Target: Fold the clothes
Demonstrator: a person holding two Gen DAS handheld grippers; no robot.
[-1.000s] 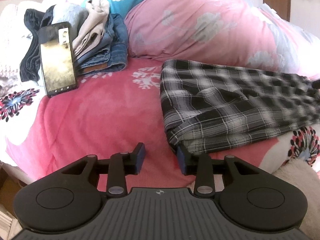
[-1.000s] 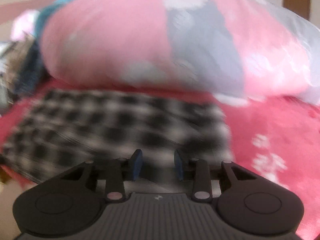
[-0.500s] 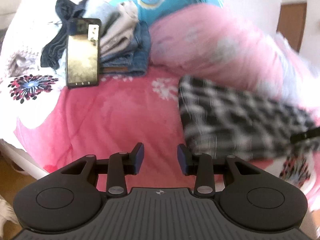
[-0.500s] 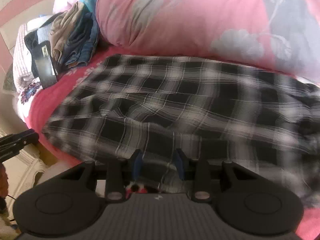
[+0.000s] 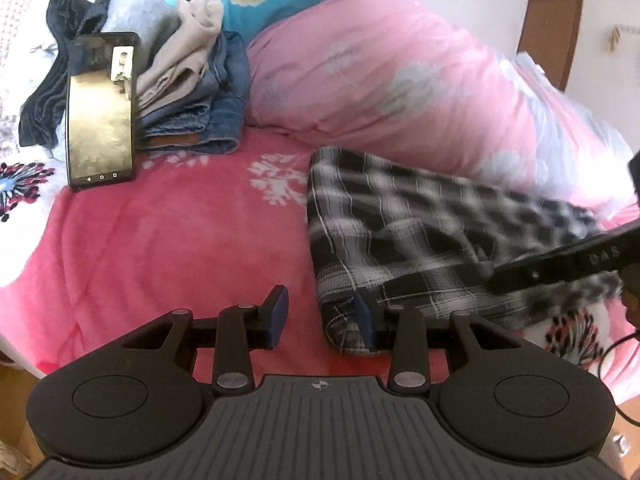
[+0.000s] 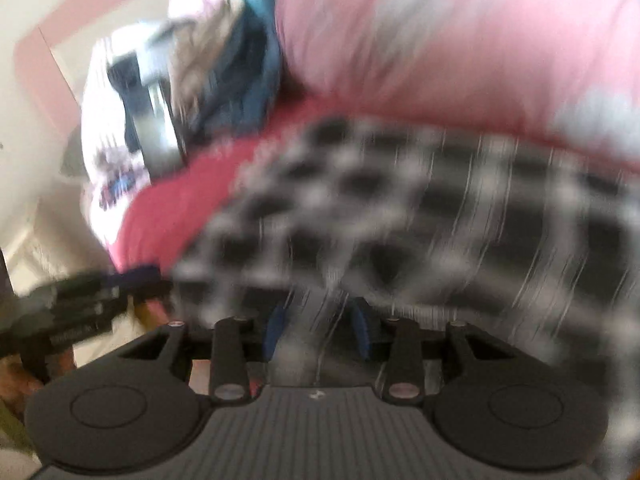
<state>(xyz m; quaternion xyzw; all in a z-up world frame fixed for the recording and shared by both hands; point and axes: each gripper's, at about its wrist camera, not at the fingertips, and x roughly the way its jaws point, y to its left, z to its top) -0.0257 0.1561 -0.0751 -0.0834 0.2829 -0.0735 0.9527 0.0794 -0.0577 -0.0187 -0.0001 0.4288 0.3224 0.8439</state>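
A black-and-white plaid garment [image 5: 400, 232] lies folded lengthwise on the pink bedspread [image 5: 160, 240]. My left gripper [image 5: 320, 316] is low at its near left corner and stands open. That corner lies just beside the right pad, and nothing is pinched. My right gripper [image 6: 318, 328] is down at the garment's [image 6: 400, 208] near edge. A ridge of plaid cloth sits between its spread pads, but blur hides any contact. One of its fingers [image 5: 560, 260] shows over the garment's right part in the left wrist view. In the right wrist view the left gripper [image 6: 132, 276] appears at the left.
A phone [image 5: 100, 120] leans against a pile of folded jeans and other clothes [image 5: 192, 92] at the back left. A big pink duvet [image 5: 380, 80] bulges behind the garment. The bed's edge drops off at the lower left. A brown door [image 5: 552, 36] is at the far right.
The right gripper swept leftward and down from above the garment to its near edge, and cloth now lies between its pads. Its finger has come into the left view. The left gripper hardly shifted.
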